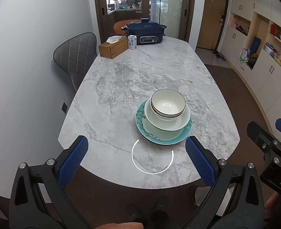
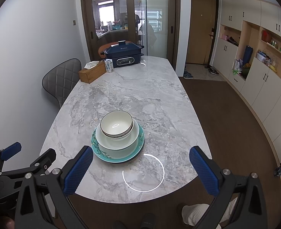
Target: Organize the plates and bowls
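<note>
A stack of dishes stands near the front of the marble table [image 1: 140,72] [image 2: 140,95]. At the bottom is a teal floral plate [image 1: 188,131] [image 2: 96,148], on it a pale green bowl [image 1: 171,124] [image 2: 117,143], and on top two nested white bowls with dark rims [image 1: 168,103] [image 2: 116,123]. My left gripper [image 1: 136,159] is open and empty, above the table's front edge, short of the stack. My right gripper [image 2: 141,168] is open and empty, to the stack's front right; it also shows at the right of the left wrist view [image 1: 270,139].
At the far end stand a blue electric cooker [image 1: 145,31] [image 2: 123,55], a wooden tissue box [image 1: 112,47] [image 2: 91,71] and a small carton [image 1: 132,42] [image 2: 109,65]. A grey chair [image 1: 75,57] [image 2: 61,80] is at the left. Cabinets [image 2: 255,76] line the right wall.
</note>
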The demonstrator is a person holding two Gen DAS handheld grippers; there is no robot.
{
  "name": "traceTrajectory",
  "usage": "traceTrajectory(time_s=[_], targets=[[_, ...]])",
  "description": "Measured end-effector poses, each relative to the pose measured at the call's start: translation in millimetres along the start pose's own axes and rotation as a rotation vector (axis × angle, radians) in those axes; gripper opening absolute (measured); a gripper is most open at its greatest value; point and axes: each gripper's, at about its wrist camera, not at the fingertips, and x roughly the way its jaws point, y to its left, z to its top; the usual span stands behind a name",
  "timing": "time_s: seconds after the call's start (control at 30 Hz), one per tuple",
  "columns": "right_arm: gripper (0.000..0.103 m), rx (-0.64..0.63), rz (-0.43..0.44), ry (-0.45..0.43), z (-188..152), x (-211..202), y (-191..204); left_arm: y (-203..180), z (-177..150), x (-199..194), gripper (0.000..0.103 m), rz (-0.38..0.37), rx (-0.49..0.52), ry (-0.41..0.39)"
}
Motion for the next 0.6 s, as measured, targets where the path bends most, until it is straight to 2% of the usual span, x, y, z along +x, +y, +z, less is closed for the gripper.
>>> traceTrajectory(time_s=[0.6], targets=[[0.103,0.002,-0.002,0.0,-0.6,-1.1,1.2,-1.7,0.2,0.3,0.103,0.003,-0.001,0.0]])
